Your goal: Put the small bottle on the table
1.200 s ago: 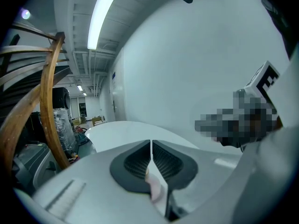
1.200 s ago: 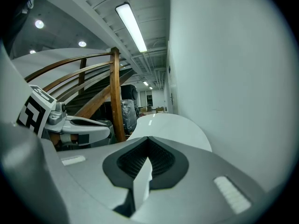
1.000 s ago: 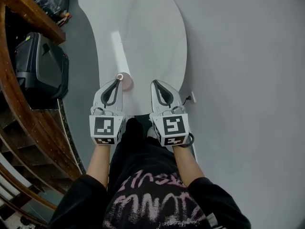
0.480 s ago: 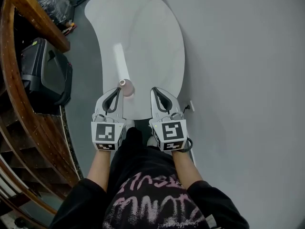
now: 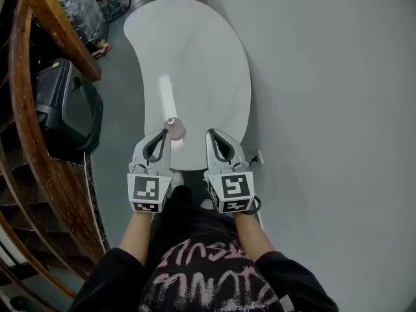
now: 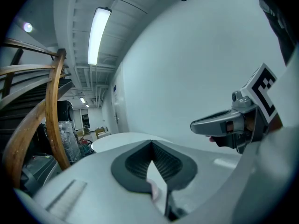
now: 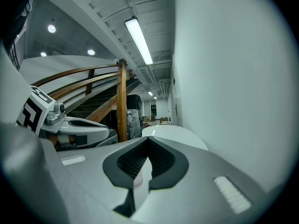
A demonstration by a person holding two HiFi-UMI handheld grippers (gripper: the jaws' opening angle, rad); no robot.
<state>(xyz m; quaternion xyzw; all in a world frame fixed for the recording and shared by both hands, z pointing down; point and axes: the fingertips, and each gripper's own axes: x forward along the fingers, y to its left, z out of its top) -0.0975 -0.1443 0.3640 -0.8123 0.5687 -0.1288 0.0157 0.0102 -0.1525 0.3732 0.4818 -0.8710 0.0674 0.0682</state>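
1. Head view: my view has drawn back, showing more of the glossy white counter (image 5: 208, 64), and the left tongs (image 5: 163, 133) have eased toward its near edge. The small bottle (image 5: 173, 130) stands upright on the counter just past their tip, so I judge the placing done. A black case (image 5: 68, 109) sits on the floor (image 5: 120, 142) to the left.
2. Left gripper view: left tongs closed tip to tip. A pink sliver (image 6: 153, 189) low in the gap is probably the bottle beyond, not gripped.
3. Right gripper view: right tongs (image 7: 148, 141) closed on nothing, with a wooden handrail (image 7: 122, 101) and a bare wall (image 7: 233, 78).
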